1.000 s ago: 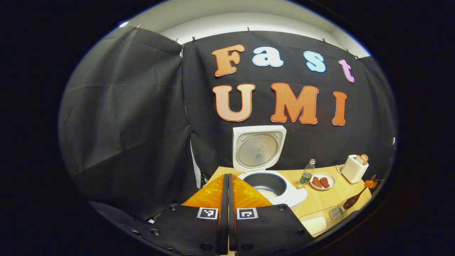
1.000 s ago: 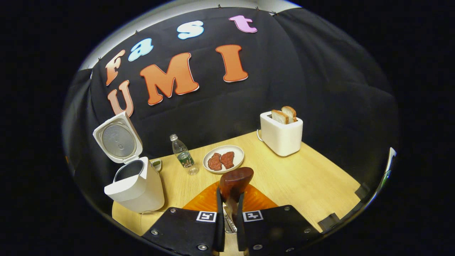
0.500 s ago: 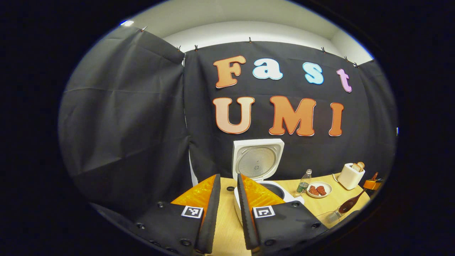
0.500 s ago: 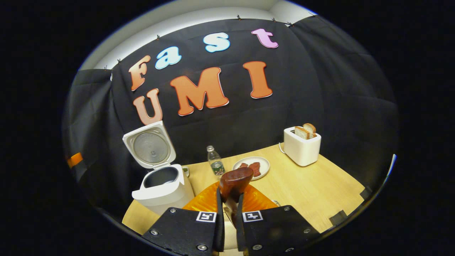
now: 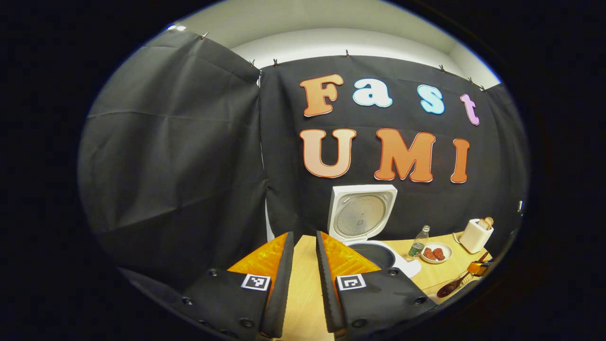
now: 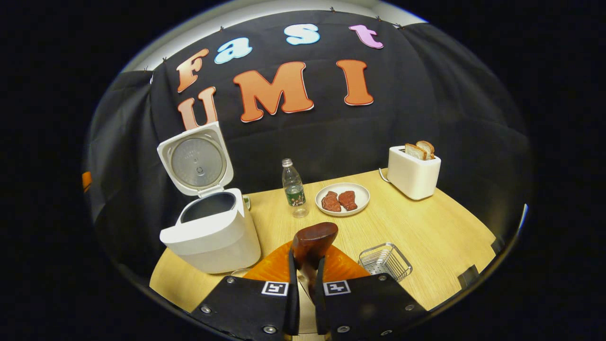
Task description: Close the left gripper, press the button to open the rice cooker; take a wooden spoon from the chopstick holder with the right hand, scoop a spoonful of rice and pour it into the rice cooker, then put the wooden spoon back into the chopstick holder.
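Right gripper (image 6: 303, 284) clamps wooden spoon (image 6: 312, 241) (rice cooker (image 6: 213, 232) open).

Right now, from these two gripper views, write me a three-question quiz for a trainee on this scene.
1. True or false: the rice cooker has its lid standing open.
2. Which thing is the right gripper shut on? A) the water bottle B) the wooden spoon C) the toaster
3. Fill in: on the table, the plate of meat lies between the water bottle and the ____.

Key
1. True: the lid is tipped up behind the pot.
2. B: the wooden spoon sits between its fingers, its bowl sticking out ahead. The left gripper is open.
3. Toaster, with two bread slices in it.
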Action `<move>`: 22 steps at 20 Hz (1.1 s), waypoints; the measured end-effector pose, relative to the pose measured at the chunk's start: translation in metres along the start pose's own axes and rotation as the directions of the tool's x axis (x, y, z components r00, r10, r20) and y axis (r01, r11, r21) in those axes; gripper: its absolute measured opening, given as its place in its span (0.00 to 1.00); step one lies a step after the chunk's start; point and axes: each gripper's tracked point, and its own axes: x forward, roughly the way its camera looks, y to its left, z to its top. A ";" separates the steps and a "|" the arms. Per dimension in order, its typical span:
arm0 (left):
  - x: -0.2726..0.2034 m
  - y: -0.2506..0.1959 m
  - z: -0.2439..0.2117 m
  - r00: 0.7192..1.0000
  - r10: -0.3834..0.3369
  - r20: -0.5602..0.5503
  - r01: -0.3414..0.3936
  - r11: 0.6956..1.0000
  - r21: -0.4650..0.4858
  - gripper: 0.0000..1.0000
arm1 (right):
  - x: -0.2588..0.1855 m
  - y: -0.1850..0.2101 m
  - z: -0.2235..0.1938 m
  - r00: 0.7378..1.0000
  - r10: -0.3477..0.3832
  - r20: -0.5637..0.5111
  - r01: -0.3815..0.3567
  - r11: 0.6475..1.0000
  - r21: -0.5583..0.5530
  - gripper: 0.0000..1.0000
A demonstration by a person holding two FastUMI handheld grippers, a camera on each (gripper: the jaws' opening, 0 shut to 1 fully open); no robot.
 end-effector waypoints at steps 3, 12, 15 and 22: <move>-0.001 0.006 0.001 1.000 0.013 0.011 -0.013 1.000 0.005 0.37 | 0.009 0.001 -0.013 0.999 -0.045 0.014 0.046 0.997 -0.065 0.13; -0.002 0.015 -0.001 0.999 0.026 0.019 -0.026 0.999 -0.022 0.79 | 0.023 0.024 -0.054 0.997 -0.024 -0.073 0.024 1.000 -0.008 0.13; 0.003 0.014 -0.003 1.000 0.024 0.013 -0.023 0.999 -0.035 1.00 | 0.020 0.038 -0.060 0.993 0.032 -0.113 -0.019 0.994 0.109 0.13; 0.006 0.012 -0.002 1.000 0.017 0.020 -0.017 0.999 -0.039 1.00 | 0.028 0.028 -0.074 0.970 0.120 -0.212 0.004 0.864 0.504 0.12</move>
